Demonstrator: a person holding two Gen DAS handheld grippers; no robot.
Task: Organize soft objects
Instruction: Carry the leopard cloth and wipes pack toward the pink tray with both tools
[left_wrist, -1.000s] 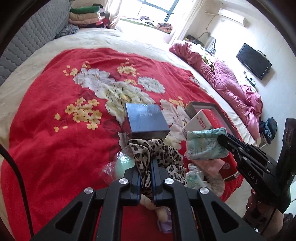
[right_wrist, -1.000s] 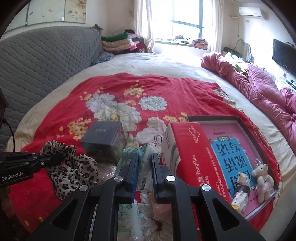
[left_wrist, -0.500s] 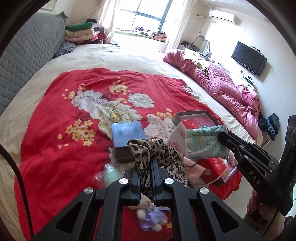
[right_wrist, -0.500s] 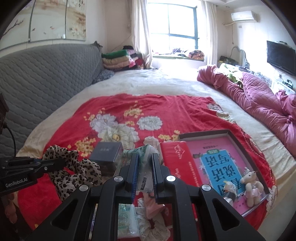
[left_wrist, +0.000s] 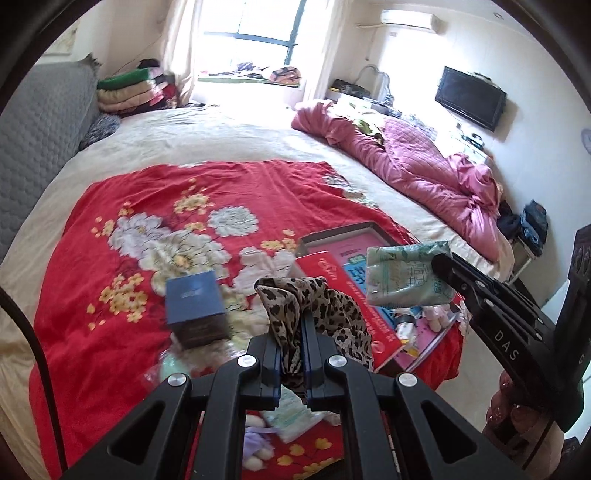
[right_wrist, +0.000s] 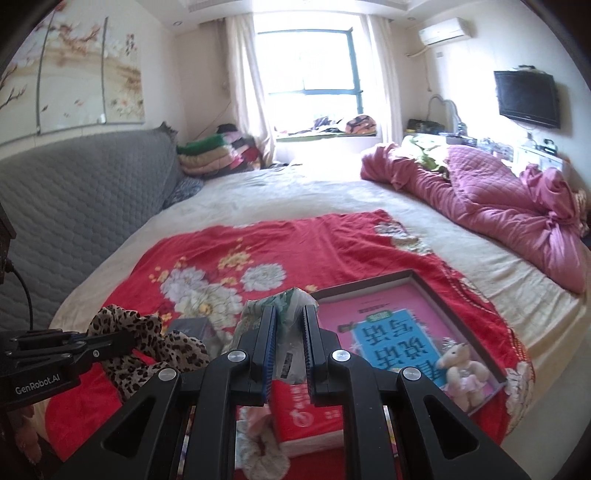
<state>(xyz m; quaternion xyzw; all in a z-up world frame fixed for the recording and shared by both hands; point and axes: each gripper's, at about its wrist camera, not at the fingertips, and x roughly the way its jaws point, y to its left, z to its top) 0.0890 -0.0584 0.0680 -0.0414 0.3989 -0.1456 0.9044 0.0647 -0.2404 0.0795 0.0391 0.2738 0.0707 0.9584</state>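
My left gripper (left_wrist: 290, 325) is shut on a leopard-print cloth (left_wrist: 321, 310), which hangs off its fingers above the red floral blanket (left_wrist: 129, 206). From the right wrist view the same cloth (right_wrist: 147, 343) dangles at the left. My right gripper (right_wrist: 290, 314) is shut on a soft green tissue pack (right_wrist: 284, 306); in the left wrist view that pack (left_wrist: 402, 277) is held up in the air at the right. On the blanket below lie a small plush toy (left_wrist: 255, 443), a flat tissue packet (left_wrist: 295, 417) and a teddy bear (right_wrist: 461, 369).
A dark blue box (left_wrist: 195, 306), a red box (right_wrist: 306, 410) and an open tray with a pink book (right_wrist: 399, 325) sit on the blanket. A crumpled pink quilt (left_wrist: 424, 166) fills the right of the bed, folded blankets (right_wrist: 214, 155) are stacked by the grey headboard (right_wrist: 85, 184).
Both grippers have lifted up and back from the blanket, each carrying its item; the boxes and the bed now look smaller and farther below.
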